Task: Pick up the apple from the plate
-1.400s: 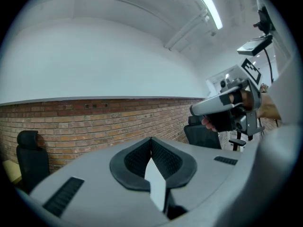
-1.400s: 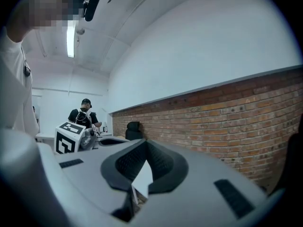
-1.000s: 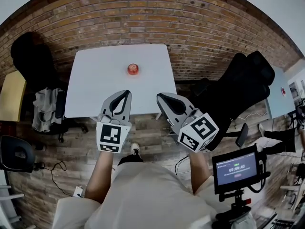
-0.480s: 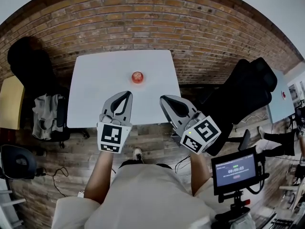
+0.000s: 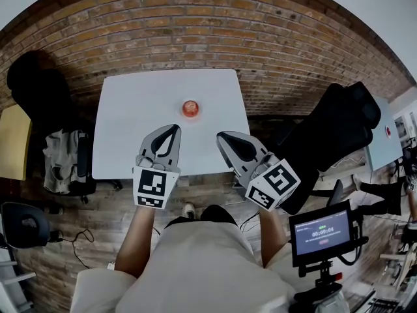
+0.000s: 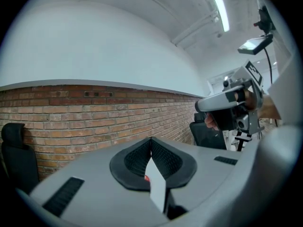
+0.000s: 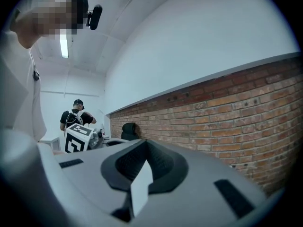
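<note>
A red apple (image 5: 190,108) sits on a small plate at the middle of the white table (image 5: 130,135); the plate barely shows under it. Both grippers hover level over the table's near edge, short of the apple. My left gripper (image 5: 175,128) is shut and empty, just in front of the apple and slightly left. A sliver of the red apple (image 6: 147,178) shows behind its closed jaws in the left gripper view. My right gripper (image 5: 220,137) is also shut with nothing in it, to the apple's right and nearer to me.
A brick wall (image 5: 195,31) runs behind the table. Black office chairs stand at the left (image 5: 36,83) and right (image 5: 339,129). A monitor on a stand (image 5: 322,233) is at the lower right. Clothes hang over a chair (image 5: 62,155) left of the table.
The table and apple have come closer in the head view. Both grippers have moved forward together toward the table's near edge, still shut.
</note>
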The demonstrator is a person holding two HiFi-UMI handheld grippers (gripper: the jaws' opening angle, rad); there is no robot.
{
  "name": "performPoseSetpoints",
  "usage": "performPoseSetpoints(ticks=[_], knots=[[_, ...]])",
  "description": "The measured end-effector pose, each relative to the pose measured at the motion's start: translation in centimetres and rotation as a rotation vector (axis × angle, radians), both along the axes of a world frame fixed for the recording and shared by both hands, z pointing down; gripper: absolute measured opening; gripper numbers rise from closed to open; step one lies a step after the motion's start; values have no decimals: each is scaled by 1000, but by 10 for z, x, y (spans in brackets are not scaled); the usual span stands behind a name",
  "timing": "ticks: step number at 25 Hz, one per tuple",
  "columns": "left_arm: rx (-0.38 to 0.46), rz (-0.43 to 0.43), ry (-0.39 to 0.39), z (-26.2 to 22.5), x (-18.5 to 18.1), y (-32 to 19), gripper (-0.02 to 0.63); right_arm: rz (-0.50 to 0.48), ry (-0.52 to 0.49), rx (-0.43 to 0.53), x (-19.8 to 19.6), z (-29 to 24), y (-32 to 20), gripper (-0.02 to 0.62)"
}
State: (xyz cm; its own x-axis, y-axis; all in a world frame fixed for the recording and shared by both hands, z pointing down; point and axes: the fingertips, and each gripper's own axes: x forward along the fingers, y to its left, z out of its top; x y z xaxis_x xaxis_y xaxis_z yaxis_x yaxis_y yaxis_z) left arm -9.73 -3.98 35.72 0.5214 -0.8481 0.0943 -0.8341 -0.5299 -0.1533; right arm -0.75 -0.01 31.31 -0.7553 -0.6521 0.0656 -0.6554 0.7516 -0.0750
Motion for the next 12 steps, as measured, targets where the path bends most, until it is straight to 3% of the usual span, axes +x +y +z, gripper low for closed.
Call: performPoseSetpoints(ticks=[12], knots=[[-11, -4, -16, 3, -8, -22, 6, 61, -22, 2, 6, 3, -29, 3]])
